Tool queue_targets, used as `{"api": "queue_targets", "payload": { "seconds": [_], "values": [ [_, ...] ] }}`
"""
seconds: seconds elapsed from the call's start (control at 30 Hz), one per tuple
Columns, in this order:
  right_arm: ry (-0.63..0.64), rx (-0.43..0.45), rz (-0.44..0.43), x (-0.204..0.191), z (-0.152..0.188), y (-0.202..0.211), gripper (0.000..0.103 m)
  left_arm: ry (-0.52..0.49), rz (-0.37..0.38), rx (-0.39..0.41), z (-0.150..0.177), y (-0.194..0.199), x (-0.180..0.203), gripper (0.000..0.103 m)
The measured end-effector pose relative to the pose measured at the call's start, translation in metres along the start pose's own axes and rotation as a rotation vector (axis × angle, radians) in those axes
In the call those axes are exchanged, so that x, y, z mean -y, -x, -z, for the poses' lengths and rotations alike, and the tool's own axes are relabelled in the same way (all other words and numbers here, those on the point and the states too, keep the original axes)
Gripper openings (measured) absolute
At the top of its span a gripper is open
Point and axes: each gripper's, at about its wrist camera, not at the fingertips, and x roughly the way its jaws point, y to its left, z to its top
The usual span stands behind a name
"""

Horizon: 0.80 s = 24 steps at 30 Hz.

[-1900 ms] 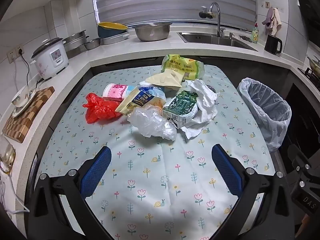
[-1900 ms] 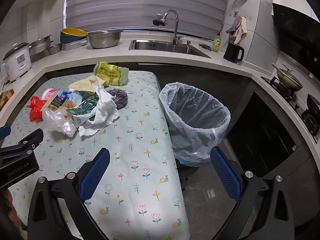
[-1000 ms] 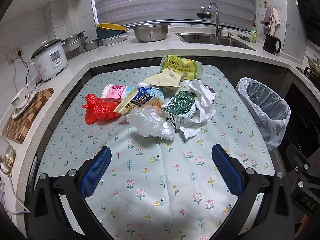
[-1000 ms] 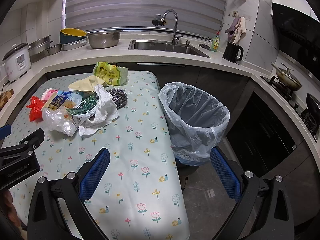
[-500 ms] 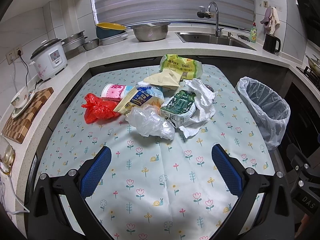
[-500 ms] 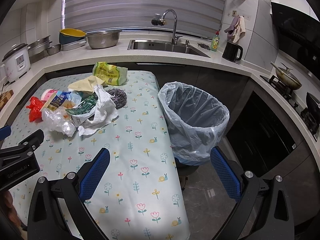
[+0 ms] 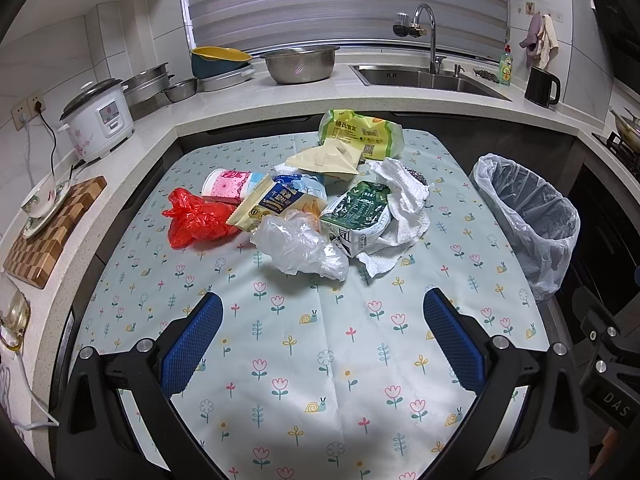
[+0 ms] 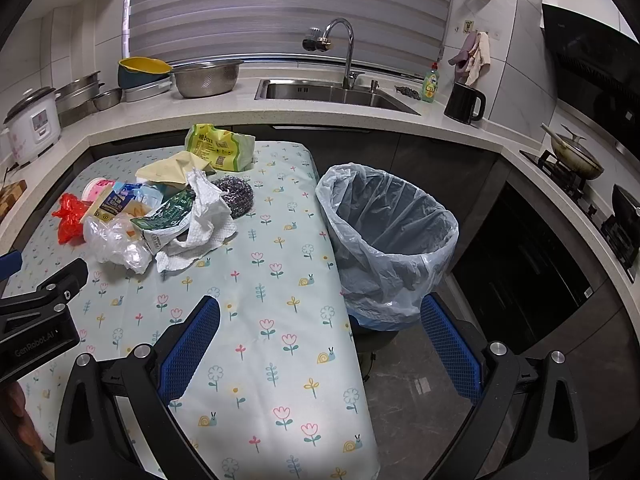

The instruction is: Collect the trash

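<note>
Left wrist view: the left tongs (image 7: 320,334) are spread wide with nothing held, hovering over the flowery table (image 7: 280,360). The trash pile (image 7: 308,208) is heaped mid-table, clear plastic bag (image 7: 298,250) nearest, red bag (image 7: 194,220) off to its left.

Right wrist view: the right tongs (image 8: 320,344) are also wide and empty, parked at the table edge, with the lined bin (image 8: 388,236) just beside the table.

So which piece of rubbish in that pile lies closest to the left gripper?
The crumpled clear plastic bag: it forms the pile's front edge, nearest the left gripper.
</note>
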Motion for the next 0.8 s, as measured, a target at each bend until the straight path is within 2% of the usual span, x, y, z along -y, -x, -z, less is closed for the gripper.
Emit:
{"api": "queue_targets", "payload": {
  "seconds": [0.8],
  "values": [
    [0.001,-0.001,0.000,-0.0020,-0.0020,-0.0010,0.096,-0.001,0.001,-0.001,0.0003,0.0001,0.0009,0.096]
  ]
}}
